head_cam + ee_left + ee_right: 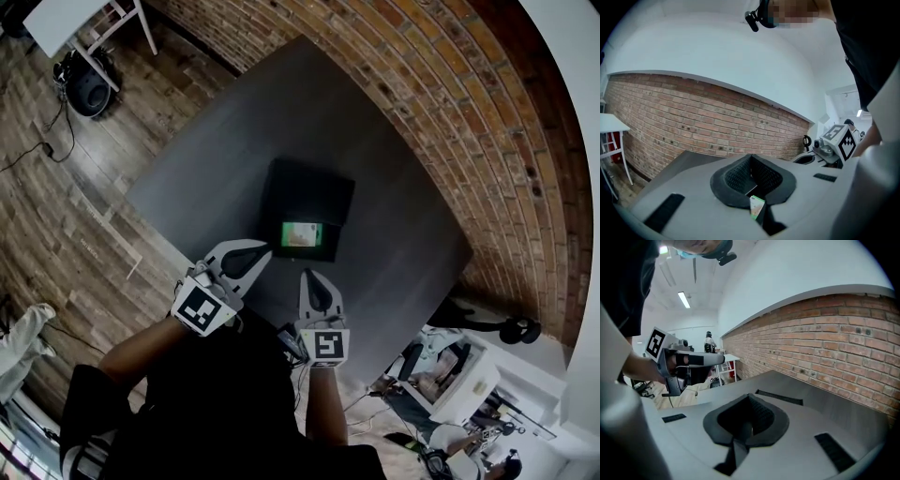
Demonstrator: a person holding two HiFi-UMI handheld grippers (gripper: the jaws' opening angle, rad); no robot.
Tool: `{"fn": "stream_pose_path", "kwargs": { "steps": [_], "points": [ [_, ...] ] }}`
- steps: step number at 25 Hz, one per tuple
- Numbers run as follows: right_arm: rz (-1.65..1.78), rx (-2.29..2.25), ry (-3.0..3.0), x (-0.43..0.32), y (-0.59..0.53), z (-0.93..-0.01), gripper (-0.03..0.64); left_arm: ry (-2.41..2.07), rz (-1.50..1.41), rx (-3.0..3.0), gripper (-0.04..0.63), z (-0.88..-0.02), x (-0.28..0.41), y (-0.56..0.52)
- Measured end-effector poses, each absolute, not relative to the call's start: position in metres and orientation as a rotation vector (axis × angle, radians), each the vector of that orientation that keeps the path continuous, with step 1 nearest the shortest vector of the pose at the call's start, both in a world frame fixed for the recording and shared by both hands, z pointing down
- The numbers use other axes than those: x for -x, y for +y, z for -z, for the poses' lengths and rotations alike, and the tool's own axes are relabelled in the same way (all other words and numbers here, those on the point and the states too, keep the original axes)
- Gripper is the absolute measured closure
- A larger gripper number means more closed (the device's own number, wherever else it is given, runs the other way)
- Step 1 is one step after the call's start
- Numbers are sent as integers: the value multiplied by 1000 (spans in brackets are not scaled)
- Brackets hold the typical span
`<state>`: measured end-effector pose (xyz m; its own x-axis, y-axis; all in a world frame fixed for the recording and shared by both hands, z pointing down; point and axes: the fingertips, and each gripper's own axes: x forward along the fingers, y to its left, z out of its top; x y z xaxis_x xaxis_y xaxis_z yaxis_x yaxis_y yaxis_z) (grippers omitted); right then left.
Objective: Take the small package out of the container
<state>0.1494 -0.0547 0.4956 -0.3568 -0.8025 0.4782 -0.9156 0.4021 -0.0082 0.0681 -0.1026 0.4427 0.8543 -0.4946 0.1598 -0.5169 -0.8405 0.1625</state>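
Resting at about the centre of the worktop (403,234), a square slab with a matte dark-grey surface, the container (305,187) is a black, box-shaped unit with straight walls. The small package (301,234) lies inside it against the wall nearest the person. It is flat and rectangular, with a green and white face.

The left claw (255,253) has a light grey shell and black ribbed pads (736,176). Its jaws are together with nothing gripped. It hovers just beside the container's near-left corner, and the package lies close ahead and to its right, apart from it. In the left gripper view the package shows through the narrow slot below the pads.

The right claw (313,277) is likewise closed and empty, near the worktop's near edge. The package lies directly ahead of its tips, near but not touching.

A red brick wall (450,94) runs along the worktop's far edge.
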Motion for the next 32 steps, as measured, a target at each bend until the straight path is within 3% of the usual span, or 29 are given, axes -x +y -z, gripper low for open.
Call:
{"fn": "stream_pose_path", "kwargs": {
  "steps": [17, 32],
  "points": [
    [-313, -1015, -2220, -166, -81, -594, 600, -857, -281, -2731, 563, -497, -92, -114],
    [-182, -617, -2052, -176, -87, -670, 454, -852, -289, -2668, 563, -530, -94, -121]
  ]
}}
